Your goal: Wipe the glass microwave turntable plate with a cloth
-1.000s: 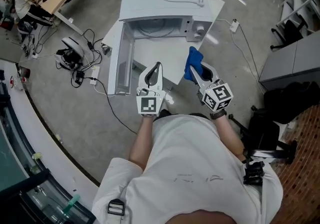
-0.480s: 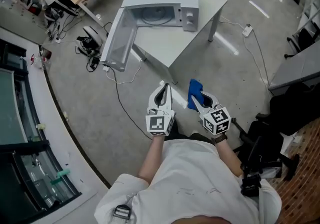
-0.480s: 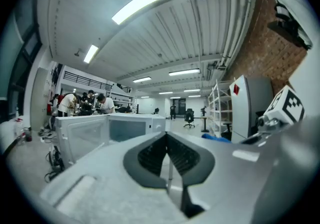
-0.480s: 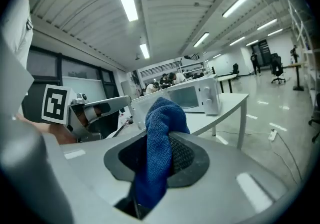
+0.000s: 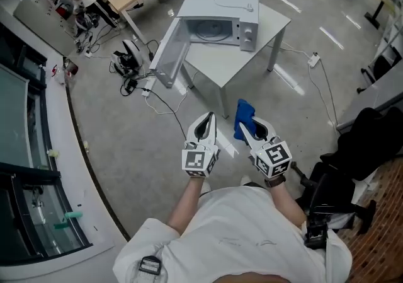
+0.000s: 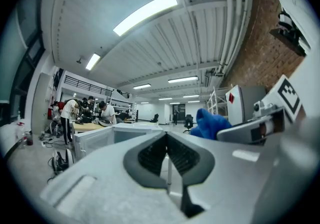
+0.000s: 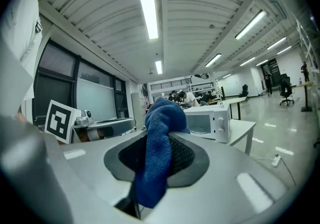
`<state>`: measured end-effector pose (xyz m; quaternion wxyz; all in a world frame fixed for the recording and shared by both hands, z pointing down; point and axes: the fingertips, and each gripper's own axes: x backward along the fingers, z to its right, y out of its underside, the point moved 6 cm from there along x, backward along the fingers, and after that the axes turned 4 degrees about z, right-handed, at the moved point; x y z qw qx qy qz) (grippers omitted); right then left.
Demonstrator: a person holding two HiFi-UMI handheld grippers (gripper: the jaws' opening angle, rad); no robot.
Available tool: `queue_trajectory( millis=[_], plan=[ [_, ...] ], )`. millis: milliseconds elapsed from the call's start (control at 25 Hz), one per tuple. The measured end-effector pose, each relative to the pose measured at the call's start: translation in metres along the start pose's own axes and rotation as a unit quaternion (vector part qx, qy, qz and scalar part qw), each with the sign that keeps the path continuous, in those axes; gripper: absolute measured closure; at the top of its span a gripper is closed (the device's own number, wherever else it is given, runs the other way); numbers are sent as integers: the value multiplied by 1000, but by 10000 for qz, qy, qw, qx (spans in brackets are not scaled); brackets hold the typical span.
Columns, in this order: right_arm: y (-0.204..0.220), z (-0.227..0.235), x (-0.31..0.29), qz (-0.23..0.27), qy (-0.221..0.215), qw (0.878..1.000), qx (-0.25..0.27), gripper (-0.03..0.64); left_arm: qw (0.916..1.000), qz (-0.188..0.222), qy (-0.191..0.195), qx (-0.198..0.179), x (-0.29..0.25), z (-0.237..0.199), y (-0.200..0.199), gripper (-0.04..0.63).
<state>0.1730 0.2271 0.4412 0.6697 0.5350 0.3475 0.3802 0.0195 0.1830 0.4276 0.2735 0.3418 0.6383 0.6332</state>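
"Why is the person standing so far from the white desk (image 5: 277,20)?"

"I can't tell, but the job is all over there. The microwave (image 5: 242,20) sits on the desk with its door (image 5: 169,56) swung wide, I'd guess so the inside can be reached. The glass turntable plate (image 5: 210,31) looks to be in the cavity, showing as a pale ring on its floor. It's well apart from both hands, and I'd judge it hasn't been wiped yet."

"And the blue cloth (image 5: 243,113)?"

"It's pinched in the right tongs (image 5: 244,125), bunched above the jaws with a tail hanging below. Held that way, it's ready to rub with. The left tongs (image 5: 207,118) are pressed together on nothing and carried level just beside the other pair. My guess is that hand is kept free to steady or lift the plate."

"Is there anything to read?"

"There's no brand I can make out on the microwave, and its knob panel is too small from here. Each tool carries a cube (image 5: 200,162) with black-and-white square markers, which are patterns, not letters. A grey cabinet (image 6: 247,106) off to the side has a red diamond sticker (image 6: 230,98), but any print on it is too small to read."
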Motion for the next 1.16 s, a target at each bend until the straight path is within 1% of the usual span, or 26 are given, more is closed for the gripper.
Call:
queue_trajectory(
  millis=[120,200,360,440,520,640,760,960,1160],
  plan=[
    [-5,-19,3,166,234,9994,179,518,10000,30,74,-3,19,-10,-5,595],
    [-3,-35,-2,210,318,9991,158,518,10000,56,63,7,33,-21,-10,595],
    [4,-71,-17,146,294,9993,175,518,10000,71,-39,48,59,-47,-15,595],
    [4,-87,-22,199,259,9991,284,518,9999,100,-59,112,68,-58,-18,595],
    [3,-97,-31,262,327,9985,356,518,9998,120,-32,126,74,-68,-19,595],
    [3,-107,-44,292,462,9979,356,518,9999,115,34,84,82,-80,-20,595],
    [1,-114,-49,327,561,9970,431,518,9997,150,67,165,86,-90,-24,595],
    [3,-116,-47,284,774,9954,493,518,9995,98,169,230,82,-94,-22,595],
    [-1,-118,-45,296,863,9942,564,518,9994,18,166,304,81,-99,-20,594]
  ],
)
